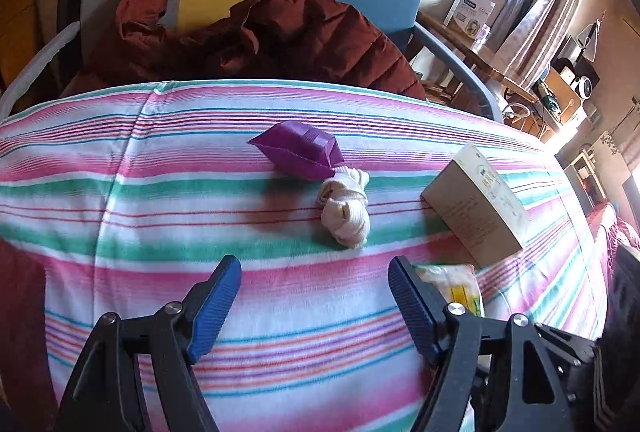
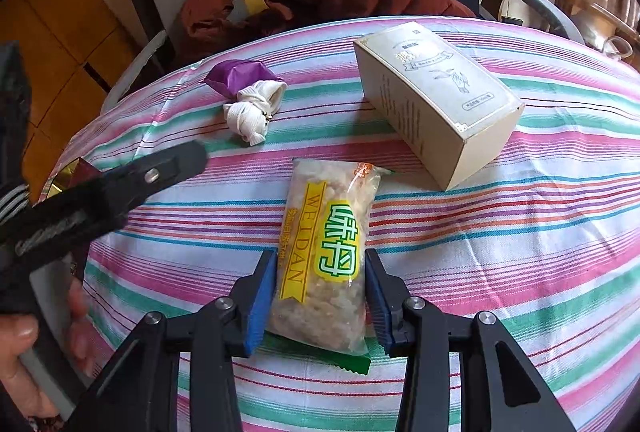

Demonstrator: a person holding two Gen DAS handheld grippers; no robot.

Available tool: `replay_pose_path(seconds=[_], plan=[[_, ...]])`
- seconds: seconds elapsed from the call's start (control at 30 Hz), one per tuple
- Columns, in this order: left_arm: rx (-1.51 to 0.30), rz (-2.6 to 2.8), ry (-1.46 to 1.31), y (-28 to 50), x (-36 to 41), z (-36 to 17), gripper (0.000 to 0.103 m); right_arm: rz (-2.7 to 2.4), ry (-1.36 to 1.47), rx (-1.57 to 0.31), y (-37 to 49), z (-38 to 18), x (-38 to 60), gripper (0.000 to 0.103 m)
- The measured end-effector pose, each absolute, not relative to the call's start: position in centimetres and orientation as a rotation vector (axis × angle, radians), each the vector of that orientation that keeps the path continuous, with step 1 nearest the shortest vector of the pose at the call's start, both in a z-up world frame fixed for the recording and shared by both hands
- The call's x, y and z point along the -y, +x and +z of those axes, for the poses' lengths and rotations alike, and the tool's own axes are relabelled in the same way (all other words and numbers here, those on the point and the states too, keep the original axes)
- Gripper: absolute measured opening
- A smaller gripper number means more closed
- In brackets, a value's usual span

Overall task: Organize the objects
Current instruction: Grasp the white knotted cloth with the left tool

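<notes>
Grasp step: right tool [image 2: 320,292], spread, straddles the snack packet [image 2: 326,256]; next, close squarely on it. Left tool [image 1: 314,296] is spread, empty.

In the left wrist view, the snack bag [image 1: 456,282] is mostly hidden behind one blue finger of the left tool [image 1: 314,282]. The small print on the cream box [image 1: 478,208] is too tiny to read. The brown jacket [image 1: 280,40] is partly hidden behind the striped bench [image 1: 160,192]. In the right wrist view, a gold and dark red thing [image 2: 76,172] peeks out from behind the left tool [image 2: 176,160], and I cannot tell what it is. The purple pouch [image 2: 236,76] is partly covered by the white sock bundle [image 2: 250,110]. The hand [image 2: 24,344] is cut off by the picture's edge.
</notes>
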State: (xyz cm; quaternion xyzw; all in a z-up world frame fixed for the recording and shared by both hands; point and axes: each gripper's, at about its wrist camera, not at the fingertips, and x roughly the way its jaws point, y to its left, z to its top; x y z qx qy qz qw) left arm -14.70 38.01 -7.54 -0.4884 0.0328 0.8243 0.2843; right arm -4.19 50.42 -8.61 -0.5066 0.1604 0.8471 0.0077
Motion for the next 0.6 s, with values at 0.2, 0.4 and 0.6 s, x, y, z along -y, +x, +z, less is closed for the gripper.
replay_pose_path(seconds=[0.2, 0.4, 0.6], plan=[[-0.068, 2.223, -1.256, -16.8, -39.9, -8.1, 0.076, 2.637, -1.599, -0.586, -4.6, -8.7, -51.1, 0.044], [-0.19, 2.281, -1.16, -16.7, -41.5, -8.7, 0.052, 2.636, -1.601, -0.592, -4.6, -8.7, -51.3, 0.044], [-0.174, 2.258, -1.119, -15.9, -40.2, -8.8, 0.033, 2.641, -1.594, -0.58, -4.8, -8.6, -50.9, 0.044]])
